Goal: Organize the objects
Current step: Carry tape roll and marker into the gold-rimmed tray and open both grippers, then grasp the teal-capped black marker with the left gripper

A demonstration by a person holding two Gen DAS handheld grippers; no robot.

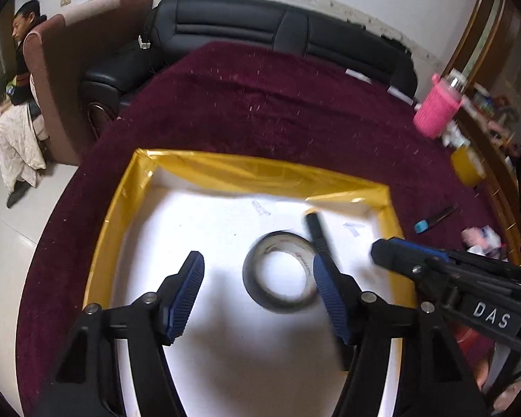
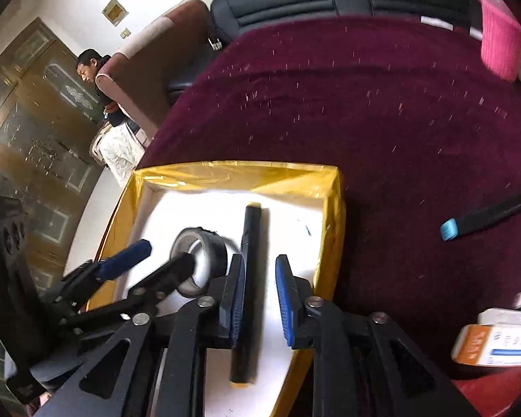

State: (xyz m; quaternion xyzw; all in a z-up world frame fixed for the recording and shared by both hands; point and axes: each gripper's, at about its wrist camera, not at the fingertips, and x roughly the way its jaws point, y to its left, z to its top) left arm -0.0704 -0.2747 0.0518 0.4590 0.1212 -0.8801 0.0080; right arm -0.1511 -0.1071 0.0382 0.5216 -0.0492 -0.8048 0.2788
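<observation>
Tape roll point(image 1: 279, 272) lies flat on the white floor of a shallow yellow-rimmed box point(image 1: 225, 166), which sits at the near edge of a tabletop point(image 1: 278, 104) covered in dark red velvet. A black marker point(image 2: 248, 278) lies in the same box just beside the roll, toward the box's right wall. The left gripper point(image 1: 257, 293) hangs over the box with its jaws wide apart; the roll sits between the blue pads, close against the right one, though no pad visibly presses on it. The right gripper point(image 2: 258, 304) points down over the marker with its jaws a little apart; the marker runs between them, hard against the left pad and clear of the right one, so it is not clamped. Out on the cloth to the right of the box lies a black pen with a light blue cap point(image 2: 482, 217), and a white and orange carton point(image 2: 496, 342) sits near the tabletop's near right edge. A pink knitted bottle sleeve point(image 1: 437, 109) stands toward the far right edge.
</observation>
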